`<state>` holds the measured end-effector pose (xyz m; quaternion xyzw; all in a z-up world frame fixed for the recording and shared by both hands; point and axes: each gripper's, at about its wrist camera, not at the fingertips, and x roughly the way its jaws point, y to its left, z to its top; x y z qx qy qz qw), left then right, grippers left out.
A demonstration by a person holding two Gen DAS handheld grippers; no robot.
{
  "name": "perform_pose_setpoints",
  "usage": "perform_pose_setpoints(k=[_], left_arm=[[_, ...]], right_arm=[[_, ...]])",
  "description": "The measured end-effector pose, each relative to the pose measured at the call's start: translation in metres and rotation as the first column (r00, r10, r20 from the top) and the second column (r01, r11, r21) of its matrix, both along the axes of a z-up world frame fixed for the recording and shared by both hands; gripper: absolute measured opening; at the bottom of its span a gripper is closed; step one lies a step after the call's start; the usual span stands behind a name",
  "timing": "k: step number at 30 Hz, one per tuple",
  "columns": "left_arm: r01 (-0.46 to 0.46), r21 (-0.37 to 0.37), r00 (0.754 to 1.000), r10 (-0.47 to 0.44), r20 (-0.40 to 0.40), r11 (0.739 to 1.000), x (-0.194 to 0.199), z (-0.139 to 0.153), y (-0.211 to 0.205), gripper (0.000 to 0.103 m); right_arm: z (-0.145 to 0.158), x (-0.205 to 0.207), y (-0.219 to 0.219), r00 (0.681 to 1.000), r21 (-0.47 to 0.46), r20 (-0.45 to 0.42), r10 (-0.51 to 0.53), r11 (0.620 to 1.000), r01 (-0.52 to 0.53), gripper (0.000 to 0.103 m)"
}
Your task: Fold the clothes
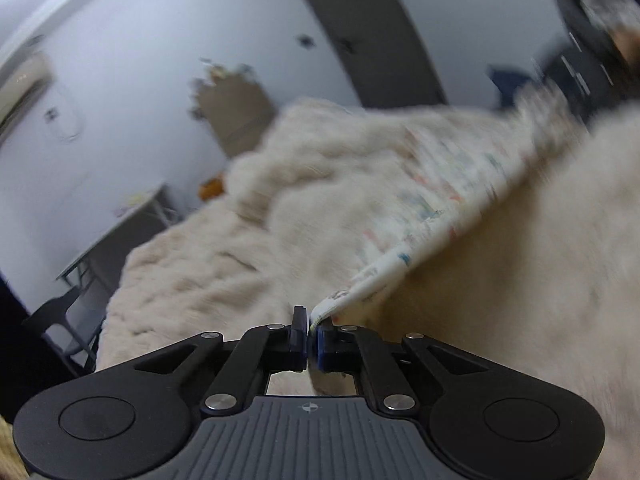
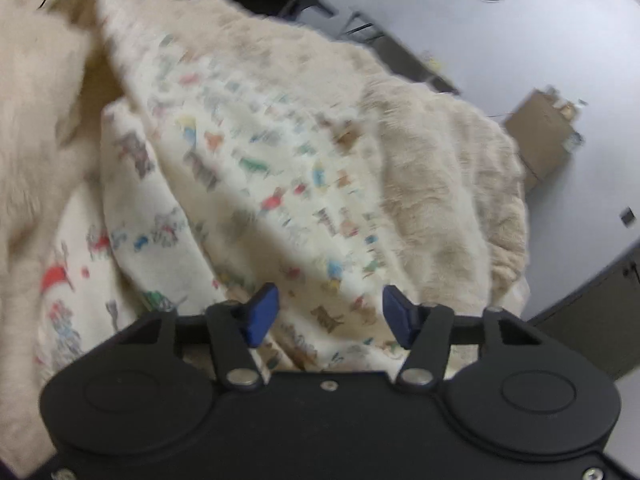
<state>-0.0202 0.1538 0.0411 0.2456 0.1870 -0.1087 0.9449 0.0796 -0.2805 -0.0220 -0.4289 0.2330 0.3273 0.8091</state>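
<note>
A cream garment printed with small coloured animals [image 1: 440,184] lies across a fluffy beige blanket [image 1: 200,264]. My left gripper [image 1: 308,320] is shut on a hem corner of the garment, and the cloth stretches away from it up to the right, blurred. In the right wrist view the same garment [image 2: 248,152] lies rumpled on the blanket [image 2: 440,184]. My right gripper [image 2: 330,308] hovers just over the garment with its blue pads [image 2: 264,312] apart. Printed cloth shows in the gap between them, and neither pad presses on it.
A cardboard box [image 1: 236,112] stands against the white wall beyond the blanket, also seen as the cardboard box [image 2: 540,136]. A grey table [image 1: 132,216] and a dark chair [image 1: 60,320] stand at the left. A dark cabinet [image 2: 592,320] sits at the right.
</note>
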Motion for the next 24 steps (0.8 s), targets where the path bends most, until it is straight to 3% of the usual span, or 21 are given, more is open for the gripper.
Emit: perform_pose_setpoints(k=[9,12,15,17,19,21,24], left_arm=[[-0.081,0.025,0.994,0.078,0.081,0.996,0.030,0.042,0.028,0.006],[-0.094,0.013,0.992,0.092,0.088,0.996,0.033,0.045,0.038,0.006],[-0.107,-0.022,0.990,0.109,0.088,0.994,0.033,0.046,0.049,0.003],[-0.103,-0.012,0.992,0.103,0.078,0.995,0.029,0.041,0.051,0.002],[-0.096,-0.002,0.993,0.095,0.064,0.995,0.024,0.033,0.052,0.000],[-0.093,-0.003,0.994,0.093,0.055,0.996,0.021,0.025,0.053,0.000],[-0.103,-0.014,0.993,0.104,0.060,0.995,0.015,0.018,0.057,0.000]], right_arm=[[0.005,0.003,-0.038,0.997,-0.142,0.040,-0.067,0.987,0.072,0.055],[0.005,0.008,-0.050,0.993,-0.096,0.055,-0.106,0.989,0.111,0.054],[-0.002,0.004,-0.050,0.997,-0.110,0.019,-0.072,0.991,0.074,0.052],[-0.009,0.000,-0.048,0.998,-0.173,-0.021,-0.061,0.983,0.056,0.042],[-0.006,0.001,-0.049,0.996,-0.162,-0.051,-0.067,0.985,0.058,0.009],[-0.001,0.002,-0.053,0.994,-0.127,-0.070,-0.081,0.989,0.072,0.007],[0.025,-0.001,-0.067,0.994,0.024,-0.032,-0.102,0.994,0.103,0.006]])
